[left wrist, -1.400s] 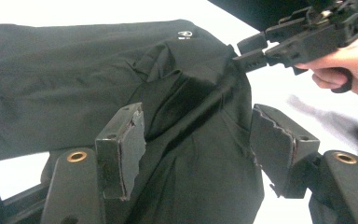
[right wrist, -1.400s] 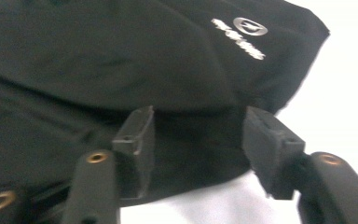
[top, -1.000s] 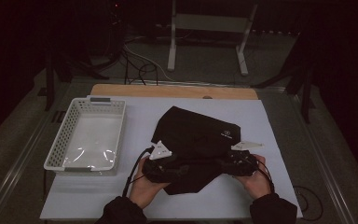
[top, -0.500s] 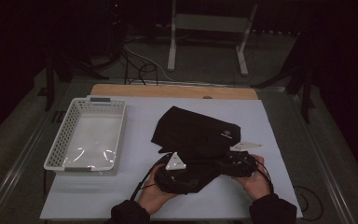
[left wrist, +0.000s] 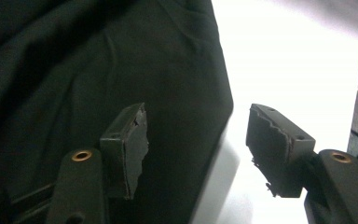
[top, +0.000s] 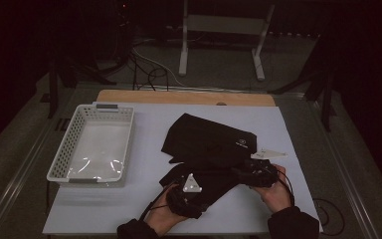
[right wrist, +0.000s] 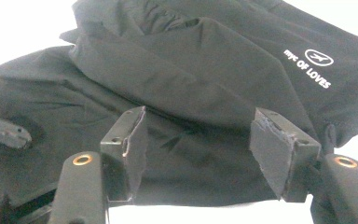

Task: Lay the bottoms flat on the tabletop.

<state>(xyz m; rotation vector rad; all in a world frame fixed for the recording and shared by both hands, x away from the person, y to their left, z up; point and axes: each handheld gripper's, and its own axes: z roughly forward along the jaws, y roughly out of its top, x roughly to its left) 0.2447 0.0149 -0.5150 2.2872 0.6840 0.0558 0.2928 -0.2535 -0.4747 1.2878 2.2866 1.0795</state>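
My left gripper [top: 191, 191] dropped nearer along the black garment's [top: 209, 147] near-left edge on the white table [top: 144, 179], jaws parted astride the hem, while the right gripper [top: 251, 174] stayed put, released over the right edge, so nothing was grasped yet.

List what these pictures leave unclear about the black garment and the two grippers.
- Black garment: which kind cannot be told; folds hide its shape in the high view, and the left gripper view crops it.
- Left gripper: jaws stand apart over the garment's edge; whether a pad touches cloth is unclear.
- Right gripper: the cloth hides what lies under it.
- Printed logo: too small to read in the high view.
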